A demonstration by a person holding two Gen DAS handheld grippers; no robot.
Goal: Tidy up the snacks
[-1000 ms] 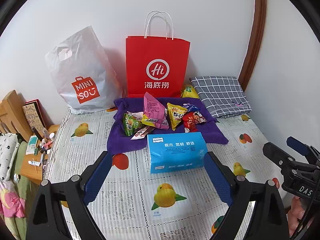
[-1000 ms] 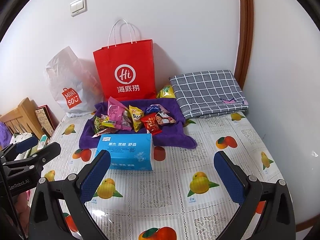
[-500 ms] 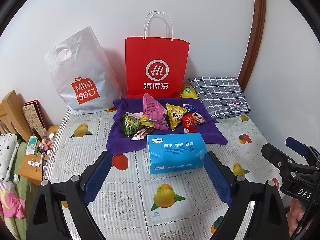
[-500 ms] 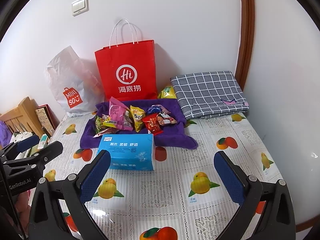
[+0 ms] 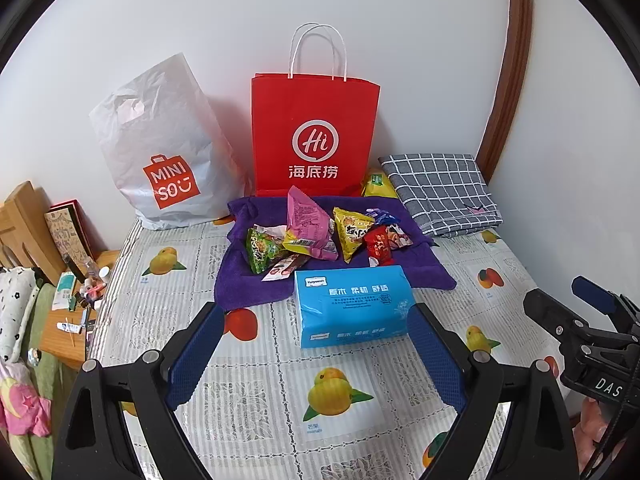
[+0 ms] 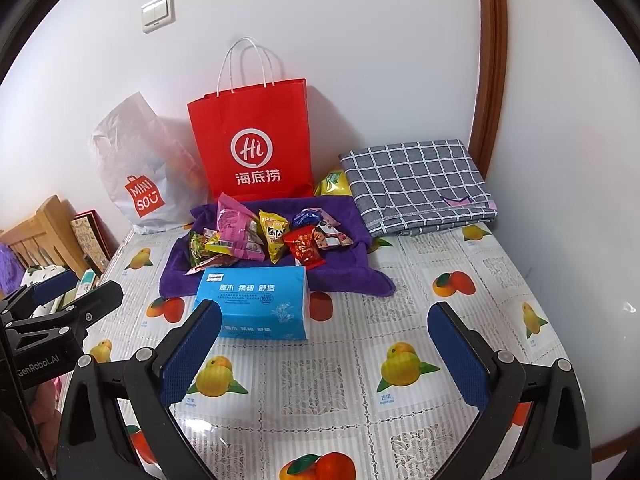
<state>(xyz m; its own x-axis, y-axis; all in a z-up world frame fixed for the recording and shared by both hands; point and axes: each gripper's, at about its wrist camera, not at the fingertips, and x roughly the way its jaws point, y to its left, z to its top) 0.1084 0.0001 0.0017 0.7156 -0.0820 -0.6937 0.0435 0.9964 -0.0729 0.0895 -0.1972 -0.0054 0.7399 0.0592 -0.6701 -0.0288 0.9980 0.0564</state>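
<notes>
The left gripper (image 5: 316,354) fills the bottom of its frame with its jaws spread wide, holding nothing; its blue pads (image 5: 195,356) hang above the fruit-print tablecloth (image 5: 256,400), and the right pad sits just in front of the near corner of a blue tissue pack (image 5: 352,306), though contact cannot be told. The right gripper (image 6: 324,354) is likewise spread wide and empty at the bottom of its frame, its left pad overlapping the lower left edge of the same tissue pack (image 6: 256,302). The snacks (image 5: 320,236) lie in a loose pile at the centre of the frame, on a purple towel (image 5: 240,284) just behind the tissue pack: a pink packet (image 5: 308,226) propped upright, a green packet (image 5: 260,250) to its left, a yellow packet (image 5: 352,232) and a red packet (image 5: 378,246) to its right. Behind the towel, against the white wall, stands a red paper bag (image 5: 314,136) with white handles; a white plastic bag (image 5: 160,152) slumps to its left, and a folded grey checked cloth (image 5: 440,192) lies at the right.
</notes>
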